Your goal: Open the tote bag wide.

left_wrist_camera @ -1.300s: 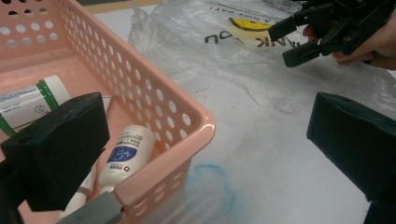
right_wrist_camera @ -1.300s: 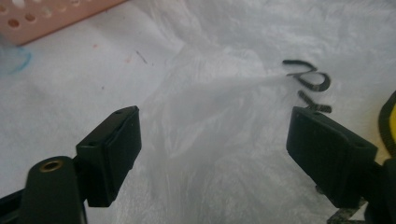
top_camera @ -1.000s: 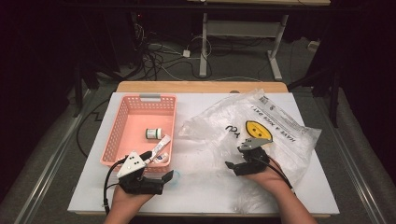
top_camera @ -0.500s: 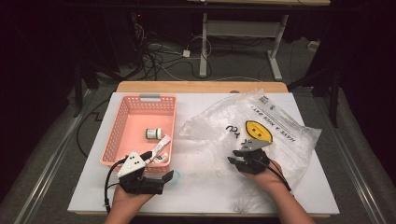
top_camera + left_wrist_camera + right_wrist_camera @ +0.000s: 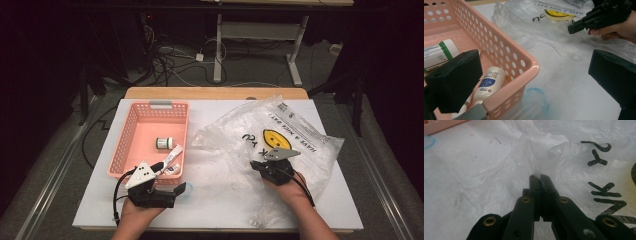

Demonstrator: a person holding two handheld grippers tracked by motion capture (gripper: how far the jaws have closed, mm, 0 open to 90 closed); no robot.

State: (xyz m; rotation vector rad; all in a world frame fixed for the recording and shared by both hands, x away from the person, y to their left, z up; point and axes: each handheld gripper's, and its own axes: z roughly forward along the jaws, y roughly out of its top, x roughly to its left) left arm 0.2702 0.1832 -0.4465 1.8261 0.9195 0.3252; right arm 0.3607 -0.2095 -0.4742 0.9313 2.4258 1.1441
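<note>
Closing just now, right claw (image 5: 539,178) pinches a plastic bag (image 5: 534,157) fold.

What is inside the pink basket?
Inside the pink basket lie a green-banded jar, a white bottle and a tube; the left gripper hides part of them.

Both forearms come in from the near edge of the table. The left hand (image 5: 134,212) holds the black two-jaw left gripper (image 5: 181,189) low and level, pointing to the right – its jaws stand wide apart. The right hand (image 5: 289,184) holds the black right gripper (image 5: 539,178) pointing forward – its jaws have just been closing and now meet, pinching a fold of clear plastic film.
</note>
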